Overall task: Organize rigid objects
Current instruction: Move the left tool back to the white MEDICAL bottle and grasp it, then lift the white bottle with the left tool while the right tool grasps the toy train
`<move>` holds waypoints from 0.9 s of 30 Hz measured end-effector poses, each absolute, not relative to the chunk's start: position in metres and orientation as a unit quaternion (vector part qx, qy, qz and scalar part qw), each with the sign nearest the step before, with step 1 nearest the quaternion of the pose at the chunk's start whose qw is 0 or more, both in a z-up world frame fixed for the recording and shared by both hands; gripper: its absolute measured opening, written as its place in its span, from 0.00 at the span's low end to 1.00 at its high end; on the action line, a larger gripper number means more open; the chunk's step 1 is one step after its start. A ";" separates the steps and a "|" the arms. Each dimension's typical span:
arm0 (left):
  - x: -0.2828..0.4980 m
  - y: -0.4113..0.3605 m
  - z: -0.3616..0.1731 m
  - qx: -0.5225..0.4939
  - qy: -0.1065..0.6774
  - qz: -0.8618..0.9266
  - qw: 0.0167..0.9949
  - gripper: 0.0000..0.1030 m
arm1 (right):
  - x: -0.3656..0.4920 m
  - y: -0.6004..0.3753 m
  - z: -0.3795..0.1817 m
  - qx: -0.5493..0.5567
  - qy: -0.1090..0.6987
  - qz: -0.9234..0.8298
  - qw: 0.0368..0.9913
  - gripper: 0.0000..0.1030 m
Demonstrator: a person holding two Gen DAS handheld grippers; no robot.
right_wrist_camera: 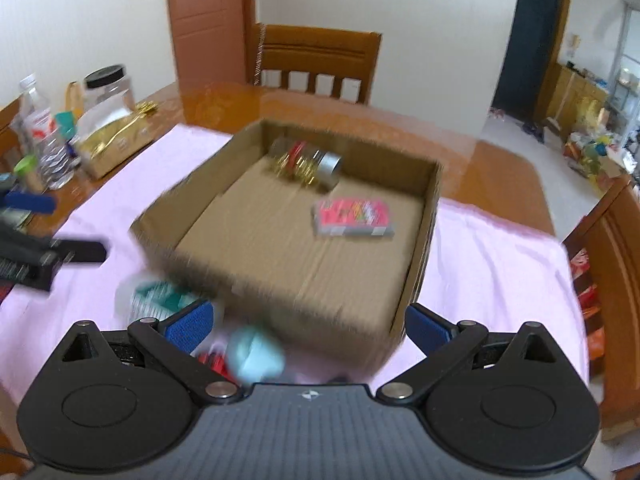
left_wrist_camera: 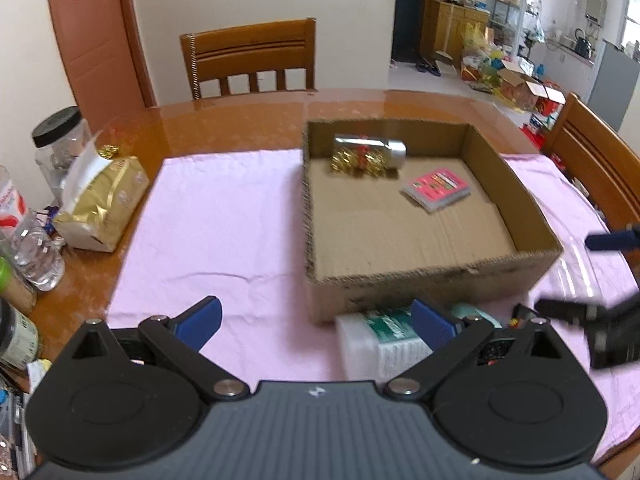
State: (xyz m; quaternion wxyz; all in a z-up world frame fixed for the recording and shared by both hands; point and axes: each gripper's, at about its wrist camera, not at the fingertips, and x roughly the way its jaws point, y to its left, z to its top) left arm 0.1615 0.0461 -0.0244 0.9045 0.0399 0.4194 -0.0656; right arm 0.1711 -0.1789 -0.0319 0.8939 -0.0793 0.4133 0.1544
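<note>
An open cardboard box (left_wrist_camera: 432, 276) (right_wrist_camera: 280, 284) sits on a pink cloth (left_wrist_camera: 216, 232) (right_wrist_camera: 492, 252). Inside lie a clear jar of gold clips with a silver lid (left_wrist_camera: 370, 153) (right_wrist_camera: 306, 164) and a pink card pack (left_wrist_camera: 437, 187) (right_wrist_camera: 352, 218). Against the box's near wall a white and green packet (left_wrist_camera: 384, 340) (right_wrist_camera: 160, 298) lies on the cloth, with a pale teal round object (right_wrist_camera: 256, 354) and small red pieces (right_wrist_camera: 212, 360) beside it. My left gripper (left_wrist_camera: 316, 320) is open just left of the packet. My right gripper (right_wrist_camera: 308, 326) is open above the box's near corner.
A gold foil bag (left_wrist_camera: 100, 204) (right_wrist_camera: 116, 140), a black-lidded jar (left_wrist_camera: 60, 140) (right_wrist_camera: 108, 84) and water bottles (left_wrist_camera: 36, 252) (right_wrist_camera: 44, 140) crowd the table's left edge. Wooden chairs (left_wrist_camera: 252, 60) (right_wrist_camera: 316, 64) stand at the far side and the right.
</note>
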 end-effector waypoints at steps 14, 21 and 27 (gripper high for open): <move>0.180 -0.014 -0.074 0.058 0.446 -0.082 0.890 0.97 | 0.103 -0.201 -0.109 -0.075 0.467 0.186 0.861 1.00; 0.194 -0.014 -0.091 0.065 0.469 -0.073 0.878 0.97 | 0.097 -0.192 -0.130 -0.074 0.480 0.196 0.852 1.00; 0.195 -0.007 -0.094 0.049 0.476 -0.095 0.873 0.88 | 0.088 -0.175 -0.135 -0.117 0.468 0.207 0.851 1.00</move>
